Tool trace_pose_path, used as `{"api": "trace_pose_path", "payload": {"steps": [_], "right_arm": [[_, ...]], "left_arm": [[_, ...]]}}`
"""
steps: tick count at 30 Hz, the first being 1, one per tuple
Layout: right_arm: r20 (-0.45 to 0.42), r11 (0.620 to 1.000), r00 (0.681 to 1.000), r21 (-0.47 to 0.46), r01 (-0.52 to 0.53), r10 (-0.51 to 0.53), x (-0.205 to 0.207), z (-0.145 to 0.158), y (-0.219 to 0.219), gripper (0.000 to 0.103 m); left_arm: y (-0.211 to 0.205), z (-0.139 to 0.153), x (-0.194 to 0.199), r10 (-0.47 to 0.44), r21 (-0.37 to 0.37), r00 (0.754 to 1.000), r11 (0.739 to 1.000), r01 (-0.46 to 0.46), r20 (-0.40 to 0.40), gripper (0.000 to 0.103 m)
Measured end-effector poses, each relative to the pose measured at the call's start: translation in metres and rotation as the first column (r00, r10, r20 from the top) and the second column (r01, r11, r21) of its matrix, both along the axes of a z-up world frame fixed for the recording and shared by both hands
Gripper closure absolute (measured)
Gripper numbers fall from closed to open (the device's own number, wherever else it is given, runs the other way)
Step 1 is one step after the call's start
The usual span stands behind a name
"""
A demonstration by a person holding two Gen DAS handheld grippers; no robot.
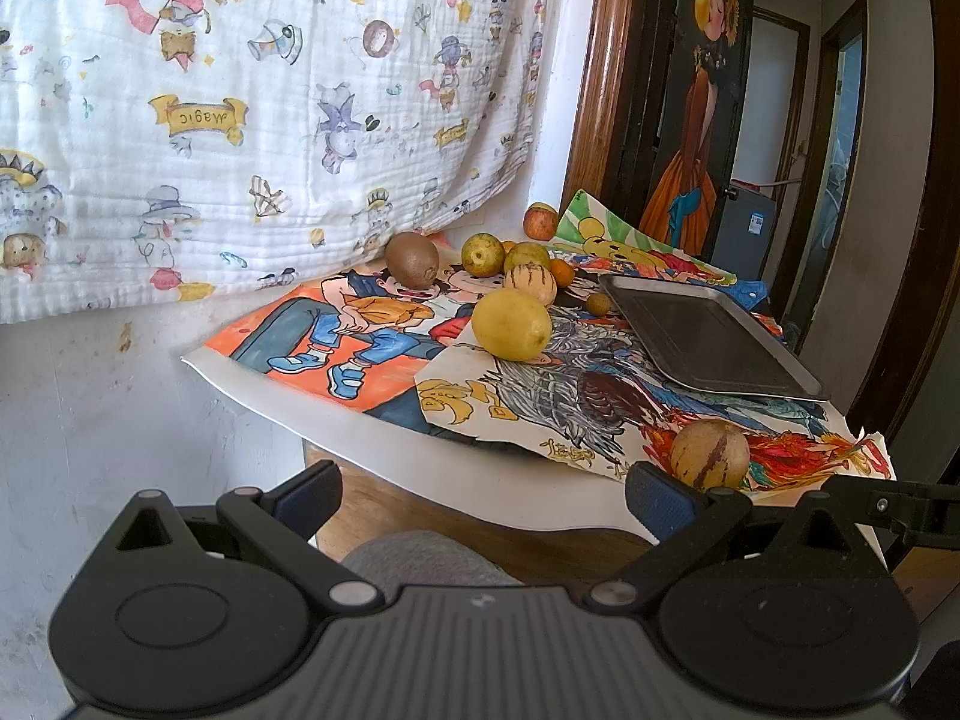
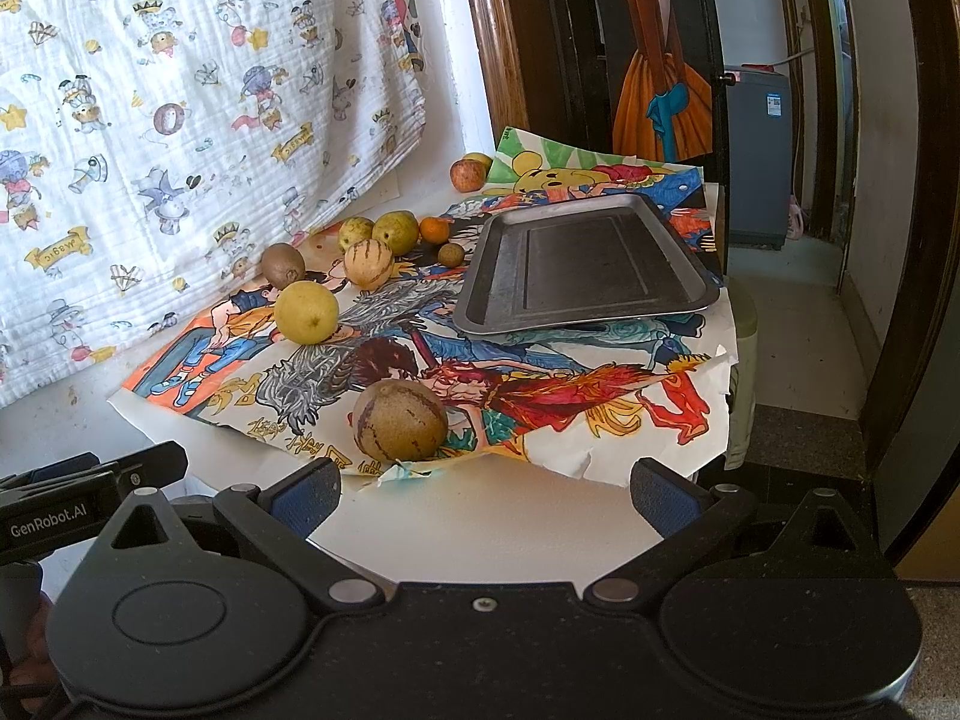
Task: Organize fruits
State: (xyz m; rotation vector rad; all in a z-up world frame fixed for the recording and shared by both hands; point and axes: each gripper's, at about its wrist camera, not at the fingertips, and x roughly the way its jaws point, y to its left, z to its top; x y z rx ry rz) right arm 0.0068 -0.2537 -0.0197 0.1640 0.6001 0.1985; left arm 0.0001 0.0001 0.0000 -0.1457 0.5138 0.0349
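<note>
Both hand-held grippers, left (image 1: 483, 501) and right (image 2: 485, 495), stand apart and empty; the round tan purple-striped fruit (image 2: 399, 420) just ahead of the right one, short of the dark metal tray (image 2: 585, 267), may roll off the surface's near edge if nudged.

Obscured and cropped items

A yellowish fruit (image 2: 478, 158) at upper centre, mostly hidden behind the apple (image 2: 468, 174), kind unclear; printed cloth (image 2: 180, 120) cut off at left and top edges; the person's hand (image 2: 24, 648), lower left, possibly gloved, largely cropped.
</note>
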Motion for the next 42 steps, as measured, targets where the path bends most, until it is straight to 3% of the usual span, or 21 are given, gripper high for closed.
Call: {"api": "trace_pose_path", "payload": {"steps": [30,42], "right_arm": [[0.006,1.000,1.000,0.008,0.000,0.000,0.001,0.002,0.001,0.000],[0.098,0.998,0.995,0.060,-0.015,0.009,-0.021,0.020,-0.015,0.000]], "left_arm": [[-0.001,0.001,0.000,0.005,0.015,1.000,1.000,-0.004,-0.029,0.000],[-0.012,0.027,-0.017,0.031,0.043,0.999,0.999,-0.031,-0.012,0.000]]}}
